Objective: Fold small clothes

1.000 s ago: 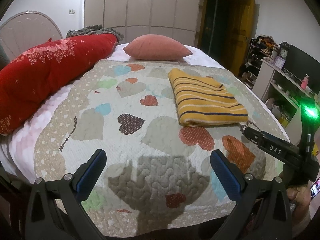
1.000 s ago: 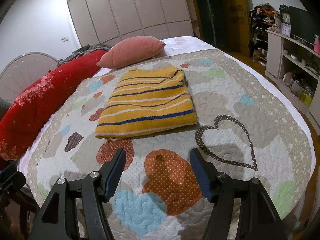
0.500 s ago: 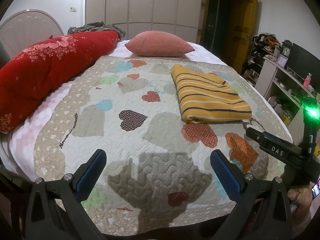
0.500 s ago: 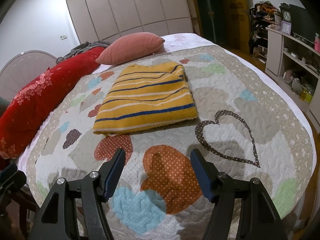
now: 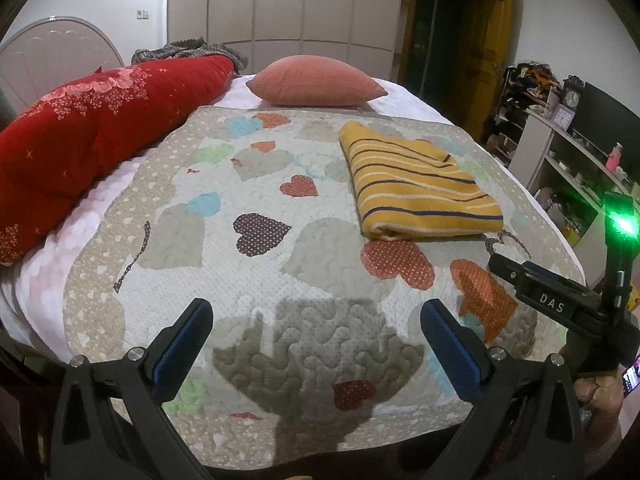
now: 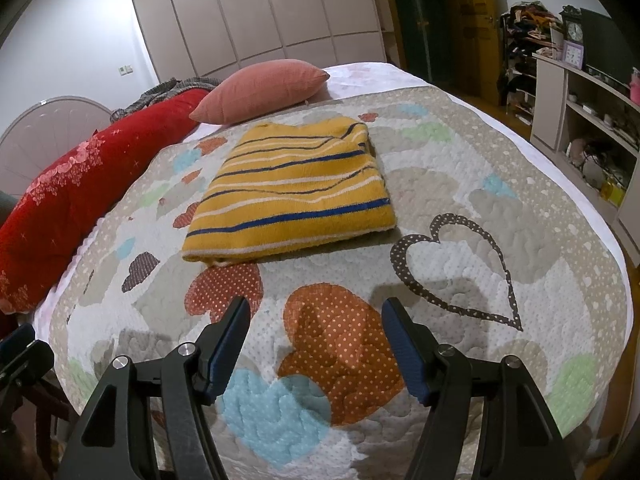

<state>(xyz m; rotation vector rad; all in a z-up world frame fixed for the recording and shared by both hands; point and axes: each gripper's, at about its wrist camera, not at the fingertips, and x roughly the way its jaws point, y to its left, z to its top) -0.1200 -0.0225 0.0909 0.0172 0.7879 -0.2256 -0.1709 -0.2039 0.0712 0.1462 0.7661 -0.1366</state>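
Note:
A yellow garment with blue and white stripes [image 5: 420, 188] lies folded into a neat rectangle on the heart-patterned quilt [image 5: 256, 184]; it also shows in the right wrist view [image 6: 292, 196]. My left gripper [image 5: 316, 320] is open and empty, held above the near edge of the quilt, well short and left of the garment. My right gripper [image 6: 316, 320] is open and empty, held a little in front of the garment's near edge. The right gripper's body shows at the right edge of the left wrist view [image 5: 560, 304].
A long red bolster [image 5: 92, 136] lies along the left side of the bed. A pink pillow [image 5: 316, 84] sits at the head. White shelves with small items [image 6: 592, 128] stand to the right of the bed. Wardrobe doors [image 6: 256, 20] line the far wall.
Both grippers have drawn back slightly and tilted; the folded garment has stayed where it lies. Both stay open and empty.

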